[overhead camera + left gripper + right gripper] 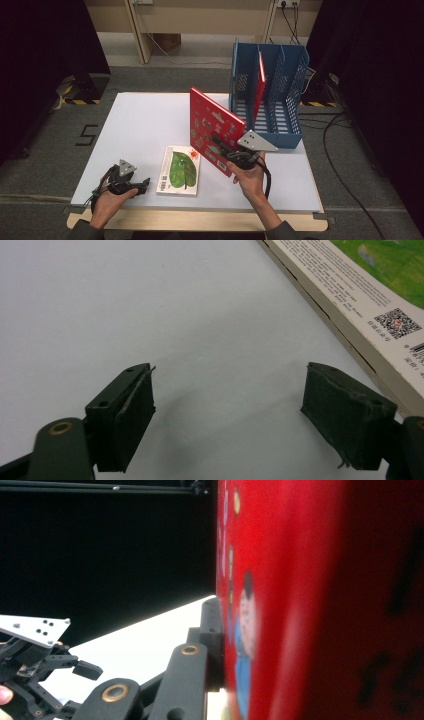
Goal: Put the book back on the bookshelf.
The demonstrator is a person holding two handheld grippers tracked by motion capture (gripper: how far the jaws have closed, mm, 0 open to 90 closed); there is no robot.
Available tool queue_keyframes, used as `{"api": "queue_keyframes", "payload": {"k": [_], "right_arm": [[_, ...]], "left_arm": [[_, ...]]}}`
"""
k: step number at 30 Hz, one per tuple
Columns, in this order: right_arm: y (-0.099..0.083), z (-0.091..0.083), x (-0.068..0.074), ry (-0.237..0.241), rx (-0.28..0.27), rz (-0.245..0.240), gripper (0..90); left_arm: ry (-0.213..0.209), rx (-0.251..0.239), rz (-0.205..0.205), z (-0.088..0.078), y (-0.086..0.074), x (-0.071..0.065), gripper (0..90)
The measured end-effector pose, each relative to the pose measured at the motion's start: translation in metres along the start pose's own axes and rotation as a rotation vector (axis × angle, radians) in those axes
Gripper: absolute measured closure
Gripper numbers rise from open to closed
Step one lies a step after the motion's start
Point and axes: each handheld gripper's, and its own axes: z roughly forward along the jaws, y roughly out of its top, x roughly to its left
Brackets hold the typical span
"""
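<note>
The right gripper (226,150) is clamped on the lower edge of a red book (215,127), holding it up off the white table (140,125) just in front of the blue file rack (280,95). The book stands on edge, tilted, its long axis running from near the hand up and away toward the rack. The left gripper (227,405) rests with jaws apart and empty beside a green-covered book (179,170) lying flat.

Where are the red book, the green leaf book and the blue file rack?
red book (212,125), high view, middle of its cover
green leaf book (181,170), high view, on the leaf picture
blue file rack (295,80), high view, its right side wall
</note>
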Motion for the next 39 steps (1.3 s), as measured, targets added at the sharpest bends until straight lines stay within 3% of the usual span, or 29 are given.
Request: {"api": "queue_keyframes", "payload": {"k": [14, 25, 39], "right_arm": [[0.005, -0.031, -0.013, -0.040, -0.017, -0.003, 79.7], [0.006, -0.055, -0.021, -0.074, -0.031, 0.032, 79.7], [0.007, -0.073, -0.030, -0.118, -0.043, 0.042, 79.7]], "left_arm": [[0.001, 0.005, 0.002, 0.000, 0.000, 0.001, 20.0], [0.000, 0.000, -0.004, -0.001, 0.000, 0.001, 20.0], [0.001, 0.002, -0.005, 0.000, -0.001, 0.002, 20.0]]}}
